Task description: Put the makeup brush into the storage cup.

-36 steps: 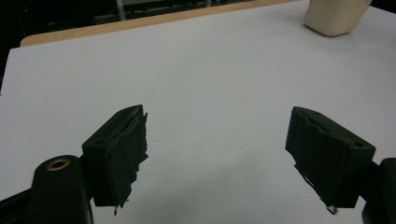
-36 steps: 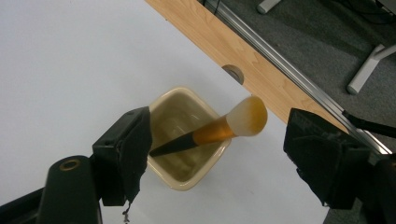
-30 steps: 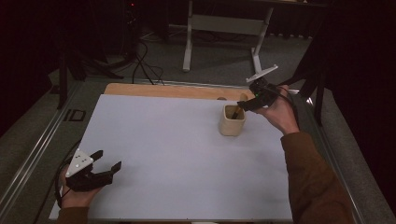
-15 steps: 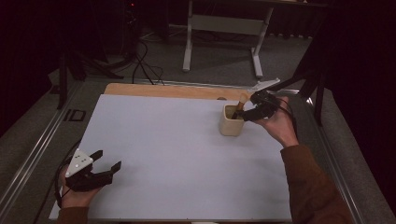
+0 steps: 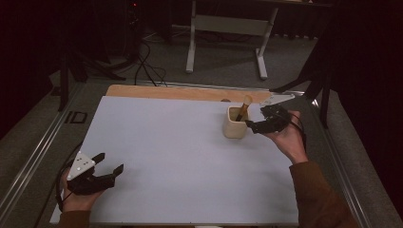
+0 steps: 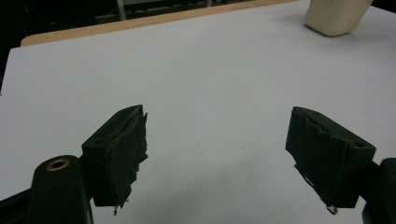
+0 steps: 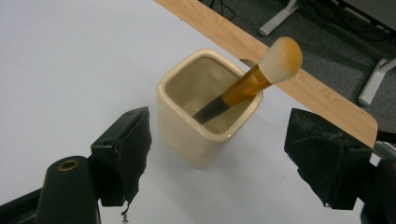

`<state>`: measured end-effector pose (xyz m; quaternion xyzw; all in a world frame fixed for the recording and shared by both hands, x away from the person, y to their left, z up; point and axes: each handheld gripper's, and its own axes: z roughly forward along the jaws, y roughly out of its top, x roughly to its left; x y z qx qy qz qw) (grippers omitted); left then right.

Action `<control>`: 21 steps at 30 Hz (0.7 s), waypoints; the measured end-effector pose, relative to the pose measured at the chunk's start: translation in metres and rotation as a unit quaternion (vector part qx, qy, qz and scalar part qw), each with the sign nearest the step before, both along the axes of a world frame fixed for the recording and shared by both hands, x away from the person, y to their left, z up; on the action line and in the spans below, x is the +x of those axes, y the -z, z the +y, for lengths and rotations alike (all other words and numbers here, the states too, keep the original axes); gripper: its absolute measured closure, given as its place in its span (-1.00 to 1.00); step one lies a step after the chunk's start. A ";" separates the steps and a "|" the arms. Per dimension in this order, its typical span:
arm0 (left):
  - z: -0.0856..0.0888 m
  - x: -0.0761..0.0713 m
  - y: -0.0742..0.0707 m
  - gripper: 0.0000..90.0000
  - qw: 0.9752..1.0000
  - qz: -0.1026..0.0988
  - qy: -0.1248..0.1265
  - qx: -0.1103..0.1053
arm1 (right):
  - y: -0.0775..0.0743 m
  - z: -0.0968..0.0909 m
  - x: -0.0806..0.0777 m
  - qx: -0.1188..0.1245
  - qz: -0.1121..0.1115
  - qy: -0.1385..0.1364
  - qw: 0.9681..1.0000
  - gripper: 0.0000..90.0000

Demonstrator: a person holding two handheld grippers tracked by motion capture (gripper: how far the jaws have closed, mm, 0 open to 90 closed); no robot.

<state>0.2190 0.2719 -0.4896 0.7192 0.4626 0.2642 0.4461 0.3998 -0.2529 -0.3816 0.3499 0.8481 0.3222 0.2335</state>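
Just ahead of right gripper (image 7: 217,154), between spread jaws untouched: cream cup (image 7: 205,116), brush (image 7: 252,81) leaning inside.

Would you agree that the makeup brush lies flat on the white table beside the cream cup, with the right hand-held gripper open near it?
Not quite: the makeup brush stands inside the cream cup, leaning on its rim, as the right gripper view shows. The right hand-held gripper is indeed open near it.
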 end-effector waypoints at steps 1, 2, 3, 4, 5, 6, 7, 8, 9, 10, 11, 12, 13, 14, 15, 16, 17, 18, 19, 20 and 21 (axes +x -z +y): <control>0.000 0.000 0.000 -0.54 1.000 0.000 0.000 0.000 | 0.001 -0.001 -0.001 0.003 -0.003 0.000 1.000 -0.51; 0.000 0.000 0.000 -0.54 1.000 0.000 0.000 0.000 | 0.001 -0.001 -0.003 0.005 -0.005 0.000 1.000 -0.51; 0.000 0.000 0.000 -0.54 1.000 0.000 0.000 0.000 | 0.002 -0.001 -0.005 0.007 -0.006 0.000 1.000 -0.51; 0.001 0.000 0.000 -0.54 1.000 0.000 0.000 0.000 | 0.003 -0.002 -0.006 0.008 -0.007 -0.002 1.000 -0.51; 0.001 0.000 0.000 -0.54 1.000 -0.001 0.000 0.001 | 0.004 -0.001 -0.007 0.009 -0.008 -0.001 1.000 -0.52; 0.001 0.000 0.000 -0.54 1.000 -0.001 0.000 0.001 | 0.005 -0.002 -0.009 0.009 -0.009 -0.003 1.000 -0.52; 0.001 0.000 0.000 -0.54 1.000 0.000 0.000 0.000 | 0.006 -0.002 -0.010 0.011 -0.010 -0.003 1.000 -0.51; 0.001 0.000 0.000 -0.54 1.000 -0.001 -0.001 0.000 | 0.006 -0.002 -0.011 0.013 -0.012 -0.003 1.000 -0.51; 0.001 0.000 0.000 -0.54 1.000 -0.001 -0.001 0.000 | 0.007 -0.002 -0.013 0.016 -0.014 -0.003 1.000 -0.51; 0.001 0.000 -0.001 -0.54 1.000 -0.001 -0.001 0.000 | 0.007 -0.002 -0.015 0.020 -0.016 -0.005 1.000 -0.50; 0.001 0.000 -0.001 -0.54 1.000 -0.001 -0.001 0.000 | 0.008 -0.003 -0.016 0.021 -0.017 -0.005 1.000 -0.49; 0.001 0.000 -0.001 -0.54 1.000 -0.001 -0.001 0.000 | 0.009 -0.003 -0.018 0.022 -0.021 -0.005 1.000 -0.48; 0.001 0.000 -0.001 -0.54 1.000 -0.001 -0.001 0.000 | 0.010 -0.002 -0.019 0.024 -0.021 -0.005 0.999 -0.48; 0.001 0.000 -0.001 -0.54 1.000 -0.001 0.000 0.001 | 0.011 -0.002 -0.021 0.023 -0.024 -0.006 0.999 -0.48; 0.001 0.000 -0.001 -0.54 1.000 -0.001 -0.001 0.001 | 0.011 -0.002 -0.022 0.024 -0.027 -0.006 0.999 -0.48; 0.001 0.000 -0.001 -0.54 1.000 -0.001 -0.001 0.000 | 0.012 -0.002 -0.024 0.025 -0.026 -0.006 0.999 -0.48; 0.001 -0.001 -0.001 -0.54 1.000 -0.002 -0.002 0.000 | 0.013 -0.002 -0.026 0.028 -0.029 -0.005 0.999 -0.48; 0.002 -0.001 -0.001 -0.54 1.000 -0.002 -0.002 0.000 | 0.014 -0.003 -0.027 0.031 -0.031 -0.004 0.999 -0.48; 0.001 -0.001 -0.001 -0.54 1.000 -0.002 -0.003 -0.001 | 0.015 -0.003 -0.029 0.036 -0.032 -0.003 0.999 -0.48; 0.001 -0.001 -0.001 -0.54 1.000 -0.002 -0.002 0.000 | 0.016 -0.003 -0.030 0.037 -0.034 -0.003 0.999 -0.47; 0.001 -0.001 -0.001 -0.54 1.000 -0.002 -0.002 0.001 | 0.017 -0.004 -0.032 0.038 -0.038 -0.003 0.999 -0.47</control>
